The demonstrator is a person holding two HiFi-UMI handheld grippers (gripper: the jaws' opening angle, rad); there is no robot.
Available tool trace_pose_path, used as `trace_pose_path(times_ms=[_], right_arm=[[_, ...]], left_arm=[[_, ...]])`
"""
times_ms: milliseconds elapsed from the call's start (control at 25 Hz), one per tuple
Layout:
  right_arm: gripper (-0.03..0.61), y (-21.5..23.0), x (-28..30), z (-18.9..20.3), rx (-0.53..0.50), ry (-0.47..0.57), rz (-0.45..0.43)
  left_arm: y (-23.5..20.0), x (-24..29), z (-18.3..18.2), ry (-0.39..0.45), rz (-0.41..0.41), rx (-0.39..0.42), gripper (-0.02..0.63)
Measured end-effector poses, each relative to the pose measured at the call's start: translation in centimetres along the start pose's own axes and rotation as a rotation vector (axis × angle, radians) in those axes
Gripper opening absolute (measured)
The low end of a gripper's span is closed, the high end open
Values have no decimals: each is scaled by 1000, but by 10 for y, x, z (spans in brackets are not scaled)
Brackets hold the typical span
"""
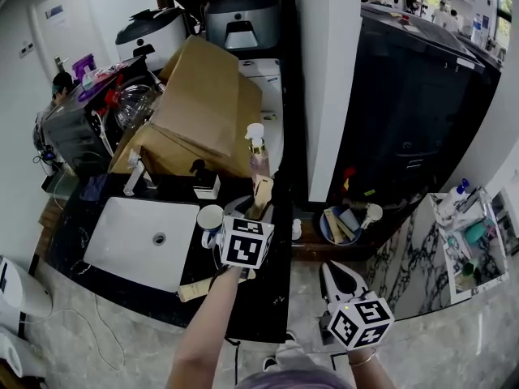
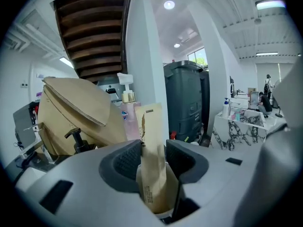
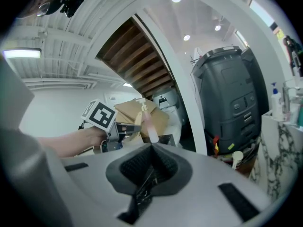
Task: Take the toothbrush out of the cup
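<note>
**Left tongs straddle the wrapped toothbrush, lift not yet made**

From the head view, the left tongs (image 1: pixel 254 217) reach out over the black table (image 1: pixel 259 302), just right of the white sink (image 1: pixel 146 241). The toothbrush (image 1: pixel 261 194), in a brown paper sleeve, stands upright right at their tips. The marker cube hides whatever it is standing in. A white mug (image 1: pixel 211 219) sits just to the left. The right tongs (image 1: pixel 334 275) hang well apart, off the table's edge over the floor.

In the left gripper view the sleeve rises between spread jaws, with a pad close on each flank. I can't make out a real pinch yet. Below it shows a pale curve, which I take for the rim of the cup (image 2: pixel 161 214). A pink pump bottle (image 2: pixel 127 119) and folded cardboard (image 2: pixel 71 108) stand behind.

In the right gripper view those tongs are pressed together on nothing and point toward the left gripper.

To do this well, I'd close squarely on the sleeve's flat faces, clear above the rim. The grip should be firm enough that the smooth paper won't slide, but not so firm that it crumples. Then I'd draw straight up along the sleeve's own line, so it doesn't drag the cup over. If the cup rocks, the idle right tongs could come in to steady it.
</note>
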State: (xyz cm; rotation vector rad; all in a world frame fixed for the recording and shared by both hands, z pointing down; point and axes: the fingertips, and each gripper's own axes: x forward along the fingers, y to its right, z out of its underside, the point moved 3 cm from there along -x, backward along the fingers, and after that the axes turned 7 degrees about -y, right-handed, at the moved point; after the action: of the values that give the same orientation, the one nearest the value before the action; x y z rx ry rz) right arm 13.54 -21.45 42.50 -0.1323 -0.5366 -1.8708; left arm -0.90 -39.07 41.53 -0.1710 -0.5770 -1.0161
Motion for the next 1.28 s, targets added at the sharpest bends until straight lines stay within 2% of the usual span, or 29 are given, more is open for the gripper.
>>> trace_pose_path(times_ms=[160, 360, 520, 680, 880, 1000, 1120, 1280], right_arm=[[3, 0, 2, 0, 2, -2, -3], [2, -1, 3, 0, 0, -1, -7], [3, -5, 2, -2, -3, 3, -17], [2, -13, 1, -3, -14, 10, -30], [2, -25, -3, -5, -24, 23, -50], [2, -34, -6, -4, -31, 27, -62], [2, -44, -10, -3, -36, 29, -76], [2, -61, -16, 1, -44, 27, -102]], left_arm=[[-4, -1, 1, 4, -27, 6, 107], [-8, -13, -5, 61, -43, -22, 43], [-8, -32, -22, 162, -45, -62, 38], [-20, -65, -42, 300, -67, -138, 38], [-41, -125, -62, 501, -83, -255, 37], [-54, -164, -63, 587, -88, -303, 37], [-65, -201, -53, 641, -103, -333, 37], [-74, -241, -25, 647, -145, -348, 37]])
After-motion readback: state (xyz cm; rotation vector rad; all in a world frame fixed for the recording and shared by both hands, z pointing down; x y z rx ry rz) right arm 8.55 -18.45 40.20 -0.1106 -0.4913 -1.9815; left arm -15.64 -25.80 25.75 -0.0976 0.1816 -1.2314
